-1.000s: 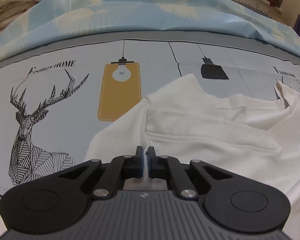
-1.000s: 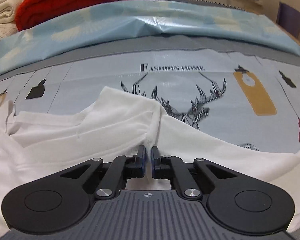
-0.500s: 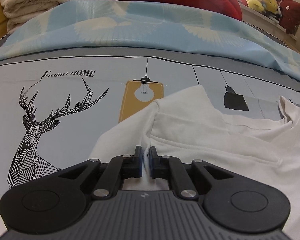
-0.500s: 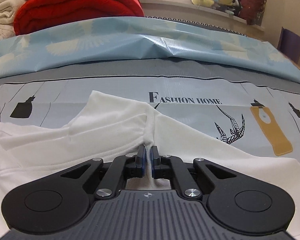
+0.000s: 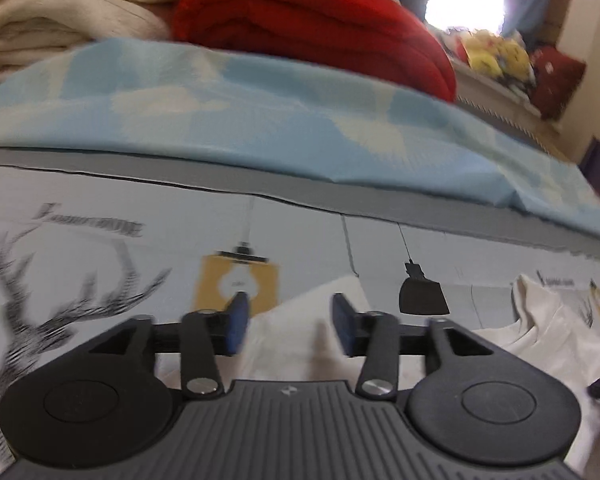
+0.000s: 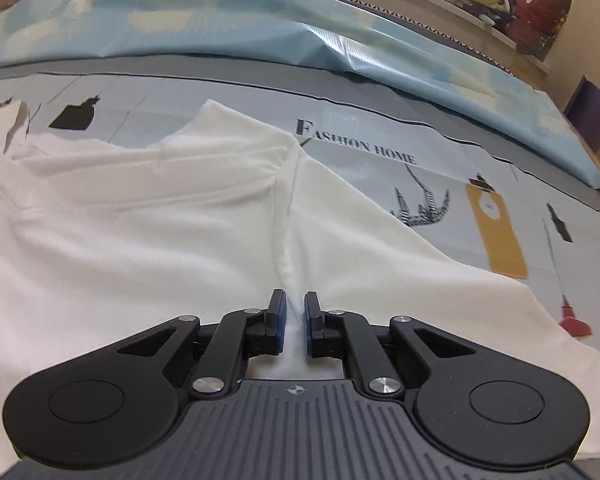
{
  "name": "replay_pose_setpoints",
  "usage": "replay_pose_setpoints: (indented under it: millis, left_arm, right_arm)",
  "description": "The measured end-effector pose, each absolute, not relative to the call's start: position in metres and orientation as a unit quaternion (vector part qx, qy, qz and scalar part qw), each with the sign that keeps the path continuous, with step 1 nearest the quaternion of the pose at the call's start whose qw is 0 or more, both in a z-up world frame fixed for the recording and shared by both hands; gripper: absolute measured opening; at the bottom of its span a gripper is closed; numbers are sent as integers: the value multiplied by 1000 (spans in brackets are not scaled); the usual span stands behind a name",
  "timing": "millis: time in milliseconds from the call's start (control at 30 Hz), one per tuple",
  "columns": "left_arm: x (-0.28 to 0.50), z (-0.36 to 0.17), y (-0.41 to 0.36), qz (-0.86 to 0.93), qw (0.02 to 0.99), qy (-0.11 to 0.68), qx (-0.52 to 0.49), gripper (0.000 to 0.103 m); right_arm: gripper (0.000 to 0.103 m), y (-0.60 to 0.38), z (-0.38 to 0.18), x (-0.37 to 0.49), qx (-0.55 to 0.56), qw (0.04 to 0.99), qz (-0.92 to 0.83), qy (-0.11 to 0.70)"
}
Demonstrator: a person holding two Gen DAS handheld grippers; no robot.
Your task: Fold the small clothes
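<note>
The left claw [image 5: 286, 326] gapes wide, empty (blurry view); the right claw [image 6: 295, 322] pinches the white garment [image 6: 140, 240]. Mid-fold, I'd say: release next, then smooth.

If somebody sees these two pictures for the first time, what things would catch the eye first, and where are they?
Probably the white garment, spread over the printed sheet just ahead of both tools. Next, the red blanket folded at the far edge beyond a light blue cover. The left tool is wide open, while the right tool is nearly closed around a white fold.
</note>
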State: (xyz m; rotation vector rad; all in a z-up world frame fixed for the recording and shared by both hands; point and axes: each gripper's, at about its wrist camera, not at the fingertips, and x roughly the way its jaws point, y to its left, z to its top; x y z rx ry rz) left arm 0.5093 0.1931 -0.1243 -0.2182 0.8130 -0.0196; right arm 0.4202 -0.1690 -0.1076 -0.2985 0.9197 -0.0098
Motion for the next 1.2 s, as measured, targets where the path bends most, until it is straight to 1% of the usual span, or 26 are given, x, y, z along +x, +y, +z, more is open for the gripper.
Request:
replay_pose_setpoints:
  millis: [33,67,100,133,167,200,267,300,333,367,400,467,533,733,767,800,900,967,1067,1133,1200]
  left_arm:
    - [521,-132,190,-18,907,409,-103,58]
    - [530,-139,186,-15,904,417,-93,56]
    - [538,-144,182,-18,903,421,-81,20]
    - [545,-148,180,-43,898,430,-80,2]
    - [550,-147,179,-63,899,427,-79,2]
    - [549,-140,183,-57,913,396,-78,2]
    - [544,-126,205,28,933,331,-140,0]
    - [543,-125,212,57,930,323,-165,0]
    - [546,-125,212,47,923,344,-169,2]
    - [548,-125,207,27,915,372,-156,3]
    - [543,-120,199,15,915,381,-129,5]
    - [517,-102,187,8,930,358,-87,11]
    - [490,-88,184,-12,925,368,-92,11]
    - [379,-37,182,-41,912,400,-77,11]
    - [358,-27,183,-45,910,404,-80,13]
    - [336,-19,187,-47,908,408,-81,14]
    - [270,4,192,-49,906,410,-91,14]
    - [225,9,192,-50,901,420,-96,14]
    - [167,0,193,-47,893,432,-117,14]
    - [134,-16,195,-42,884,445,-135,14]
    - [106,-38,197,-37,876,459,-145,14]
  right_arm:
    - [7,-171,-104,419,-143,886,-7,442]
    - [7,-174,-101,417,-141,886,-8,441]
    - [7,-177,-97,415,-139,888,-7,438]
    - [7,-180,-94,414,-137,889,-7,437]
    - [8,-183,-91,413,-134,890,-9,436]
    - [8,-188,-88,412,-127,891,-11,435]
    - [8,-199,-84,411,-110,895,-14,433]
    - [8,-204,-82,411,-104,897,-19,428]
    - [7,-208,-80,410,-101,900,-24,423]
    - [7,-213,-77,410,-101,903,-32,416]
    - [8,-217,-74,410,-99,906,-40,410]
    - [8,-228,-65,409,-80,910,-55,403]
    - [8,-237,-52,405,-49,916,-52,395]
    - [8,-247,3,376,-15,939,-34,342]
    - [8,-249,14,368,-2,942,-36,334]
    - [11,-253,26,357,15,944,-41,327]
    - [12,-260,50,319,60,940,-36,333]
    - [12,-263,62,287,71,937,-26,340]
    - [12,-269,72,225,60,940,-22,336]
    - [12,-276,65,187,64,937,-30,342]
    - [12,-286,45,152,83,927,-47,362]
